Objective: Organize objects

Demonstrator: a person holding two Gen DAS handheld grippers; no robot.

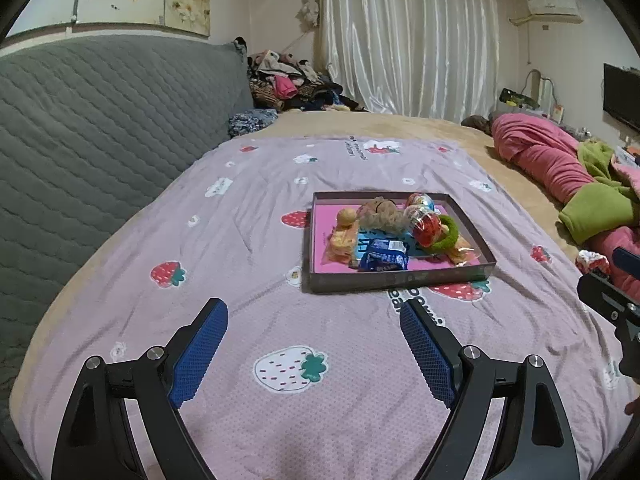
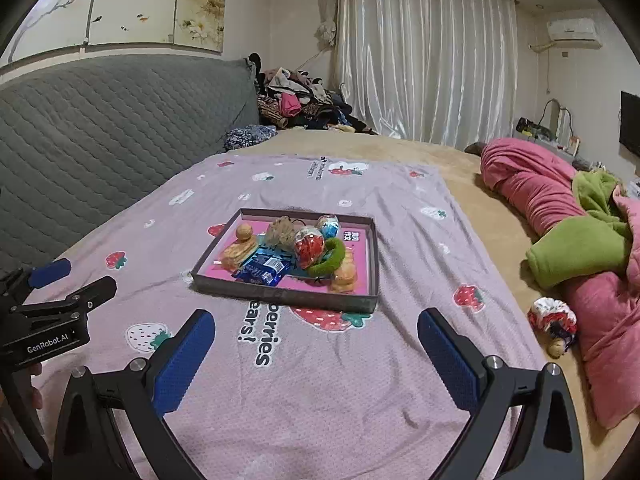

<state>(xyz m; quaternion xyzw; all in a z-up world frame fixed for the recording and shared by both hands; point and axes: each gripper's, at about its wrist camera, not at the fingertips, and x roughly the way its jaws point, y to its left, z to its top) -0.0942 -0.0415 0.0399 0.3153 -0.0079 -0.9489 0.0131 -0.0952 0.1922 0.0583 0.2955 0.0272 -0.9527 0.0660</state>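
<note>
Evidently gathered for tidiness, snack packets, foil eggs and a green fuzzy ring [image 2: 334, 258] sit heaped in the shallow grey pink-floored cardboard tray [image 2: 280, 294] mid-bedspread, while left gripper [image 1: 314, 350] and right gripper [image 2: 316, 360] hover near, jaws apart, empty.

Blanket [image 1: 280, 208] matt waffle cloth; snack packet [image 1: 383, 255] glossy foil; curtain [image 1: 408, 36] satin sheen.

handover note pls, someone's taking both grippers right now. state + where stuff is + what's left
Left gripper: open, empty, above the blanket, short of the tray.
Right gripper: open, empty, likewise.
Tray sits mid-blanket holding the piled items: blue snack packet, green ring, red-and-clear ball, small round bun, wrapped snacks.
Done: those items sit in the tray.
Left: a small frilly red-and-white item lies off the blanket by the pink quilt; probably collect it.
</note>
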